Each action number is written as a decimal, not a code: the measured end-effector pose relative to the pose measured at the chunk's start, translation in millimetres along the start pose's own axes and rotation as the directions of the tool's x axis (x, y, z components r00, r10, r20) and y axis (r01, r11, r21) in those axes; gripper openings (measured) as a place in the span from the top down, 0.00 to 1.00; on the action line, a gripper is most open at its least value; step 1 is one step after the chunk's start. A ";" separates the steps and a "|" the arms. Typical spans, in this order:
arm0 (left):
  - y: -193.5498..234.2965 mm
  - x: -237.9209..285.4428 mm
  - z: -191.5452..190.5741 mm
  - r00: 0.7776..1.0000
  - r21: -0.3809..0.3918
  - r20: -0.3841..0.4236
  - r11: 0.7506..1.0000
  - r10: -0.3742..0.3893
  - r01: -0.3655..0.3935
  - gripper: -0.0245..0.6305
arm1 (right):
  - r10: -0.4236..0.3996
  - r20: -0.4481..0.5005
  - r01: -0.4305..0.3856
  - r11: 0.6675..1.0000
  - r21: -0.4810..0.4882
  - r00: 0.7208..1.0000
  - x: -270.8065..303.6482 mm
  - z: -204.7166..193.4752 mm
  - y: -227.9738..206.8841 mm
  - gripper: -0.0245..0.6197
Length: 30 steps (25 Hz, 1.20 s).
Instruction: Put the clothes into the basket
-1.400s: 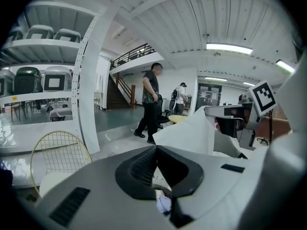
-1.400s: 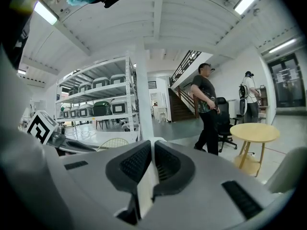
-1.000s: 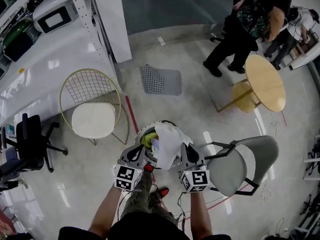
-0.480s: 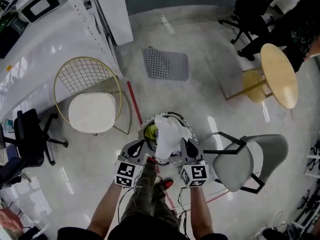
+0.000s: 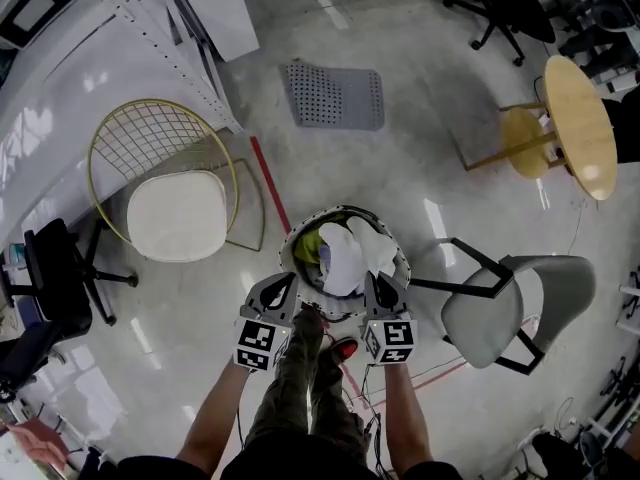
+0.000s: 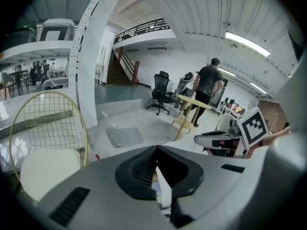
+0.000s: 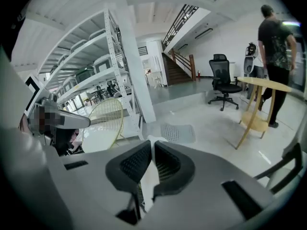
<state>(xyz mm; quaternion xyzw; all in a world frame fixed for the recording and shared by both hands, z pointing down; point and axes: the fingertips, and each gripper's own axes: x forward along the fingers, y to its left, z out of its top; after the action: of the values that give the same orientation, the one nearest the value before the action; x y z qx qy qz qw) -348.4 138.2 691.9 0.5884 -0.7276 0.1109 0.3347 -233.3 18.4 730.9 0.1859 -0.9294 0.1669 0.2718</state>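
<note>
Two grippers sit closest in the head view, just ahead of the person's knees: the left gripper [image 5: 283,290] and the right gripper [image 5: 378,290], one at either side of the basket's [image 5: 340,211] near rim. Each gripper's own view shows its jaws pressed together with a strip of the white garment [image 5: 350,256] pinched between the pads, so both have hold of the same piece.

Over the last second both grippers have come down towards the floor, and the garment has come down with them. A second ago it stood up in a tall fold that hid most of the basket. It now lies lower, bunched inside the rim, beside a yellow-green garment [image 5: 308,246] already in there. I judge the placing nearly done: the cloth looks to be resting in the basket, and what remains is to open both pairs of jaws and lift away without dragging a corner back over the edge.

Farther off, a gold wire chair [image 5: 160,148] stands to the left and a grey chair [image 5: 520,303] to the right. Beyond them are a perforated grey mat [image 5: 335,96] and a round wooden table [image 5: 578,118].
</note>
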 end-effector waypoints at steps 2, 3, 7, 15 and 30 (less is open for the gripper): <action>3.0 6.3 -13.2 1.000 -0.005 -0.024 1.000 -0.005 0.005 0.95 | -0.008 -0.027 0.009 1.000 0.023 1.000 4.8 -16.9 -2.0 0.91; 4.3 9.1 -20.1 0.999 -0.010 -0.037 1.000 -0.009 0.008 0.95 | -0.012 -0.041 0.013 0.999 0.031 0.999 7.1 -25.3 -2.5 0.91; 8.8 20.0 -44.9 0.996 -0.034 -0.079 0.999 -0.026 0.024 0.95 | -0.019 -0.106 0.024 0.999 0.046 0.994 21.0 -60.5 -3.2 0.91; 9.2 36.1 -71.0 0.992 -0.046 -0.117 0.998 -0.041 0.035 0.95 | -0.005 -0.193 0.018 0.998 0.067 0.981 51.1 -110.4 -7.9 0.91; -13.7 29.6 -58.1 0.994 -0.059 -0.096 0.997 -0.055 0.050 0.95 | 0.000 -0.266 0.027 0.995 0.099 0.964 38.7 -127.8 -14.8 0.62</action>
<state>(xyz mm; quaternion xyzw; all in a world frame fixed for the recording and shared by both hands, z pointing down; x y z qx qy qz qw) -317.4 143.4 750.7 0.5916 -0.6974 0.1102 0.3892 -200.5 48.2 857.7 0.1816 -0.8736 0.2355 0.3851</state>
